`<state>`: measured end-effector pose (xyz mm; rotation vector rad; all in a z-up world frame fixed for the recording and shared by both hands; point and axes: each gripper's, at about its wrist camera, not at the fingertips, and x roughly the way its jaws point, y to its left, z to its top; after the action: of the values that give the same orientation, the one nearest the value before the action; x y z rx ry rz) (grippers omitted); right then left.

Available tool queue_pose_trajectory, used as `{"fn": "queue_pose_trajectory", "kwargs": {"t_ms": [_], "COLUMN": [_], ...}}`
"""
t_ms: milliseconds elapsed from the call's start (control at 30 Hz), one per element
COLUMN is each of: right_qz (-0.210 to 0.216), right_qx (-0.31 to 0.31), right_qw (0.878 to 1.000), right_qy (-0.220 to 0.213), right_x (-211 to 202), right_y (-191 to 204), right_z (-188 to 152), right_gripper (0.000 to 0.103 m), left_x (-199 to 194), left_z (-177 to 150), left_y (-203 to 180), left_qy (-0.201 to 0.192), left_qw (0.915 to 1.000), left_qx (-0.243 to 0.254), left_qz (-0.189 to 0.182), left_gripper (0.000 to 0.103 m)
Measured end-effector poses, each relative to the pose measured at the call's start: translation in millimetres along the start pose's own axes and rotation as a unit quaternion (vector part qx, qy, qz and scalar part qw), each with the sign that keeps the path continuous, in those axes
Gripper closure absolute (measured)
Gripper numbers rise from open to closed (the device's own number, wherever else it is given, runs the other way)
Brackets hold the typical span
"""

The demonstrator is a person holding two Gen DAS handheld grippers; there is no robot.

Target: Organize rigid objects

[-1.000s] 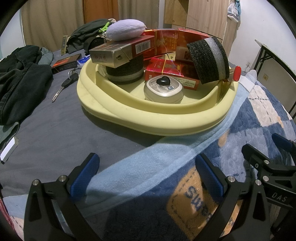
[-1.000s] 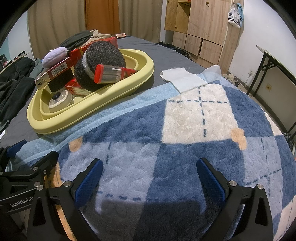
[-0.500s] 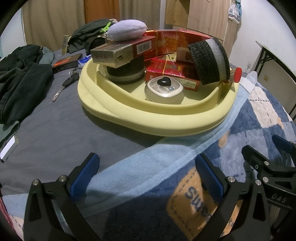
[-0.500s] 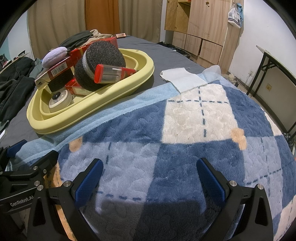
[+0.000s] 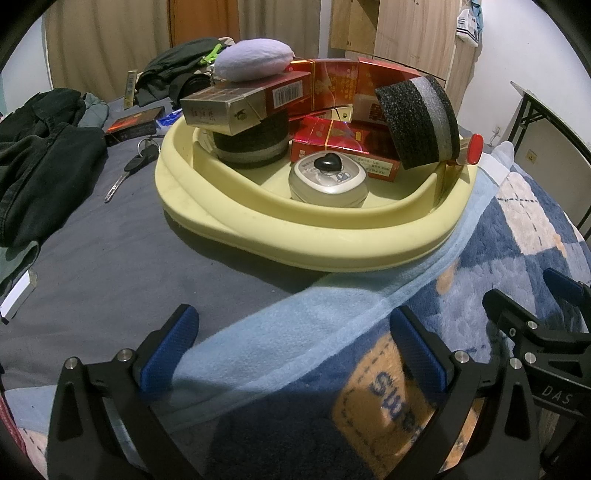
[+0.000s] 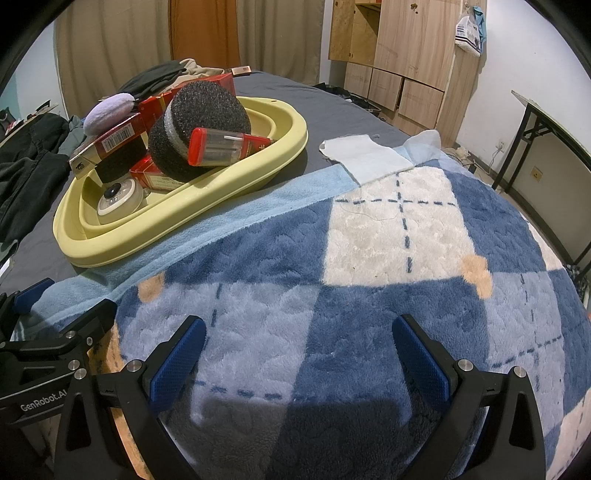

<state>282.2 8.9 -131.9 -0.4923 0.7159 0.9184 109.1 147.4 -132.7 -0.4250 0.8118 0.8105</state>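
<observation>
Basin: yellow basin (image 5: pixel 314 243) is sitting on the bed, partly overlapping the plaid blanket (image 6: pixel 369 295) edge, holding cigarette packs (image 5: pixel 343 138), foam discs (image 5: pixel 417 122).
Left gripper (image 5: pixel 291 354): spread wide, carrying nothing.
Right gripper (image 6: pixel 299 363): spread wide, carrying nothing, hovering over the blanket.

Beige curtains (image 6: pixel 110 55) flank an orange door (image 6: pixel 203 33) — wooden wardrobe (image 6: pixel 406 62), perhaps a folding table (image 6: pixel 546 122).

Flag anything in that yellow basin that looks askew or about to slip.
The red-capped clear tube lies tilted across the basin rim, propped against the black sponge disc, which itself stands on edge. The lavender pouch sits atop a box overhanging another sponge. All look precarious.
</observation>
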Motion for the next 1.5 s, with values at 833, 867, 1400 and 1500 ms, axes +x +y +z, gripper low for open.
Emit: {"fn": "queue_pose_trajectory", "kwargs": {"t_ms": [833,867,1400,1500], "right_qz": [0.000,0.000,0.000,0.000], "right_qx": [0.000,0.000,0.000,0.000], "right_qw": [1.000,1.000,1.000,1.000], "right_qy": [0.000,0.000,0.000,0.000], "right_x": [-0.1,0.5,0.6,0.1], "right_y": [0.3,-0.3,-0.4,0.4], "right_z": [-0.1,-0.4,-0.4,-0.4], "right_gripper": [0.000,0.000,0.000,0.000], "left_x": [-2.4,-2.3,-2.3,-2.5], "left_z": [-4.7,-4.7,-4.2,-4.7], "left_y": [2.8,3.1,2.6,3.4], "left_qy": [0.000,0.000,0.000,0.001], "left_qw": [1.0000,1.0000,1.0000,1.0000], "left_qx": [0.000,0.000,0.000,0.000], "left_qz": [0.001,0.001,0.001,0.001], "left_gripper": [0.000,0.000,0.000,0.000]}}
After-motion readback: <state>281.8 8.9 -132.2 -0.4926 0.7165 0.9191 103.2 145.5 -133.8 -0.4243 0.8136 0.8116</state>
